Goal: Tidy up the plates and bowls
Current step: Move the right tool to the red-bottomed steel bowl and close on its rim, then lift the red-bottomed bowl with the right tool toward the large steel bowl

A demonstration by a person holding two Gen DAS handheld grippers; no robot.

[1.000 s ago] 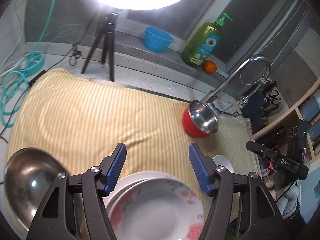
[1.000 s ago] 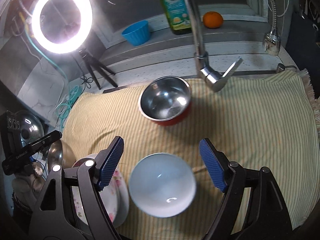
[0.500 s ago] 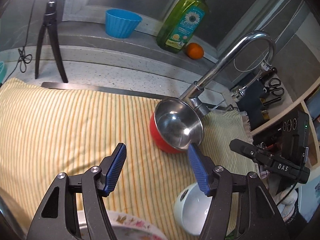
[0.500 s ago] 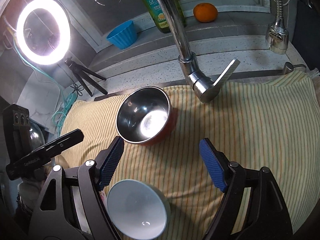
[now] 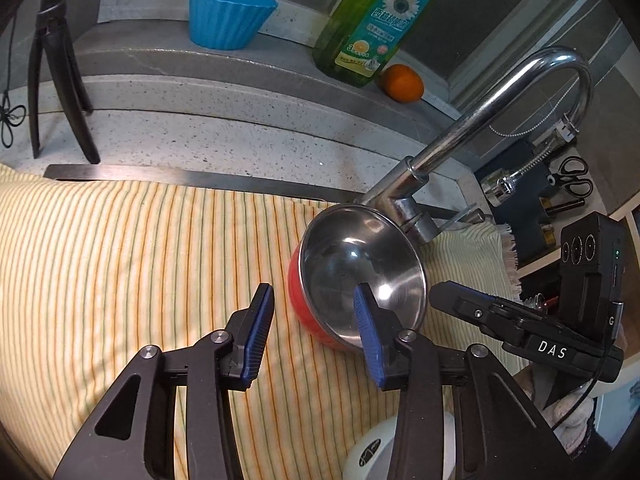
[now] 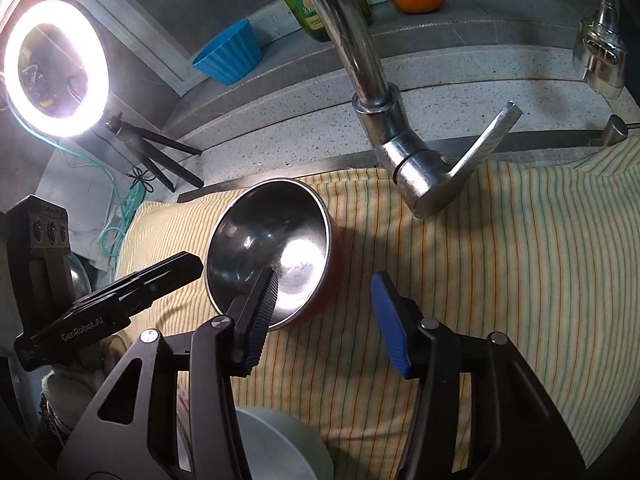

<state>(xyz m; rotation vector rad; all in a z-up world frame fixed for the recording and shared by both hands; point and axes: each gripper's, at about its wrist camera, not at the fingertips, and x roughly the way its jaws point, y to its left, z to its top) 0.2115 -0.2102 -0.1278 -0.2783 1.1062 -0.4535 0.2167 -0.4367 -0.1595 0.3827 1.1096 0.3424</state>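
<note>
A red bowl with a steel inside (image 5: 360,276) (image 6: 276,252) lies tilted on the yellow striped towel (image 5: 120,260), by the faucet base. My left gripper (image 5: 314,312) is open, its jaws on either side of the bowl's near-left rim. My right gripper (image 6: 324,292) is open around the bowl's near-right rim, its left fingertip (image 6: 266,292) over the bowl's inside. A white bowl (image 6: 280,448) (image 5: 372,452) sits near the bottom edge of both views. A floral plate edge (image 6: 182,404) shows behind my right gripper's left finger.
The chrome faucet (image 5: 480,120) (image 6: 384,120) arches over the towel just behind the red bowl. On the back ledge stand a blue cup (image 5: 228,16), a green soap bottle (image 5: 376,20) and an orange (image 5: 402,82). A ring light on a tripod (image 6: 56,68) stands at left.
Both grippers have moved forward from the plates and white bowl to the red bowl. The left gripper's jaws have narrowed somewhat. The red bowl now stands between both pairs of fingers.
</note>
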